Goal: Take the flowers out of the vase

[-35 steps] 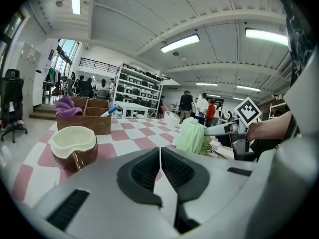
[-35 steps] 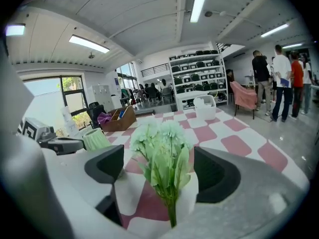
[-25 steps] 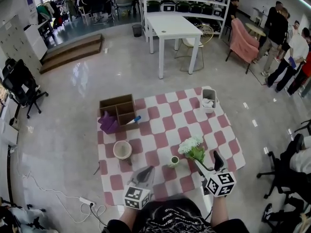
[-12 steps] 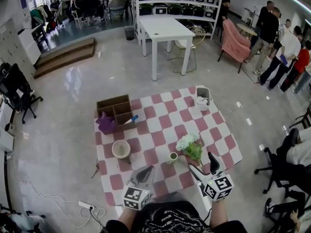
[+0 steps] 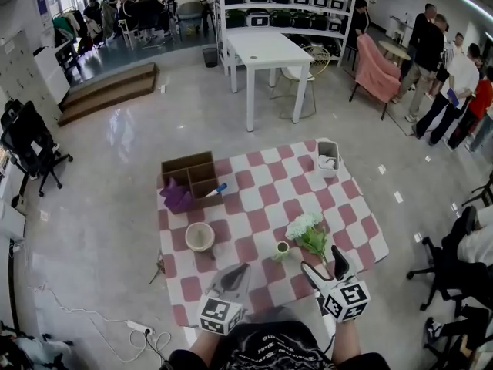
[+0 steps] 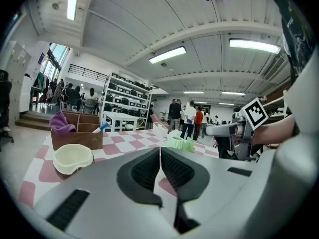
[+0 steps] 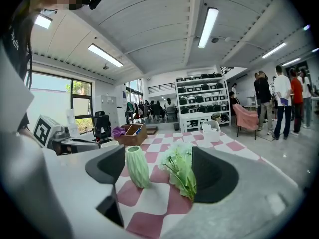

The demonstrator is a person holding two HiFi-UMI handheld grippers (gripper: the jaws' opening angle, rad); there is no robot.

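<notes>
A small pale green ribbed vase (image 5: 281, 248) stands upright and empty on the pink-and-white checked cloth (image 5: 254, 206). The white flowers with green leaves (image 5: 306, 230) lie on the cloth just right of it. My right gripper (image 5: 322, 259) is open right behind them. In the right gripper view the vase (image 7: 137, 166) stands near the left jaw and the flowers (image 7: 182, 172) lie against the right jaw, with the right gripper (image 7: 159, 159) gripping neither. My left gripper (image 5: 237, 270) hovers low at the cloth's near edge; in its own view the left gripper (image 6: 160, 151) is shut and empty.
A wooden divided box (image 5: 190, 174) with a purple cloth (image 5: 176, 197) sits at the cloth's far left, with a cream bowl (image 5: 199, 236) nearer to me. A white basket (image 5: 329, 159) stands at the far right corner. A white table (image 5: 266, 48), chairs and several people lie beyond.
The flowers, which hung from my right gripper by the stem, have come down onto the cloth beside the vase. The right gripper has drawn back slightly. The left gripper stays put.
</notes>
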